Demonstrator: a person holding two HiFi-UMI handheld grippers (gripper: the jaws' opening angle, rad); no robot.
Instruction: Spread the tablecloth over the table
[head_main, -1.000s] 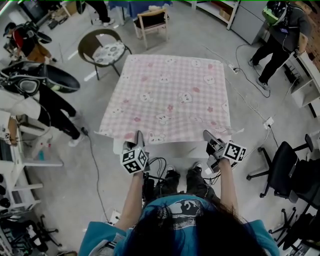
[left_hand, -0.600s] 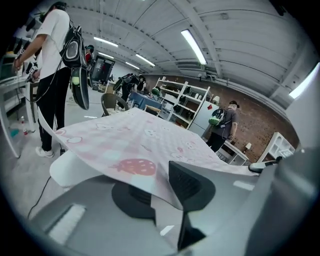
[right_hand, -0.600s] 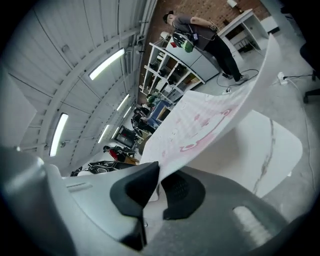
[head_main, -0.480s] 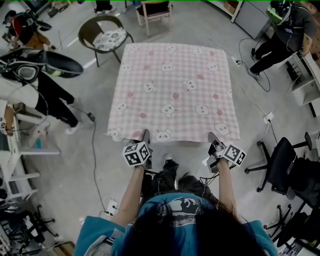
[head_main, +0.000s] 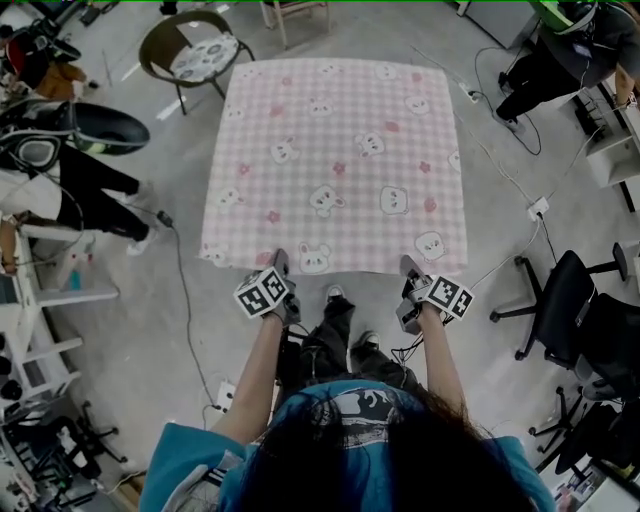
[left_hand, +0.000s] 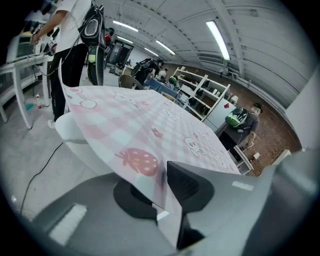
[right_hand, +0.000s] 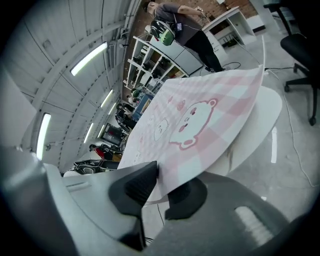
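Note:
The pink checked tablecloth (head_main: 335, 160) with bear prints lies flat over the whole table. My left gripper (head_main: 278, 268) is at its near edge towards the left corner, and my right gripper (head_main: 408, 268) is at the near edge towards the right corner. In the left gripper view the hem of the tablecloth (left_hand: 150, 125) runs between the jaws of my left gripper (left_hand: 162, 192), which have just been closing on it. In the right gripper view the tablecloth (right_hand: 200, 120) is still caught in my right gripper (right_hand: 162, 190), whose jaws have just been opening a little. The white table edge (left_hand: 75, 135) shows under the lifted hem.
A round chair (head_main: 190, 50) with a cushion stands beyond the far left corner. One person (head_main: 60, 160) stands at the left, another (head_main: 570, 50) at the far right. A black office chair (head_main: 570, 310) is on my right. Cables (head_main: 185, 300) and a power strip (head_main: 540, 208) lie on the floor.
Both grippers have sunk with the near hem. The cloth's near edge has come down from a raised, rippled line and now lies straight along the table's near side.

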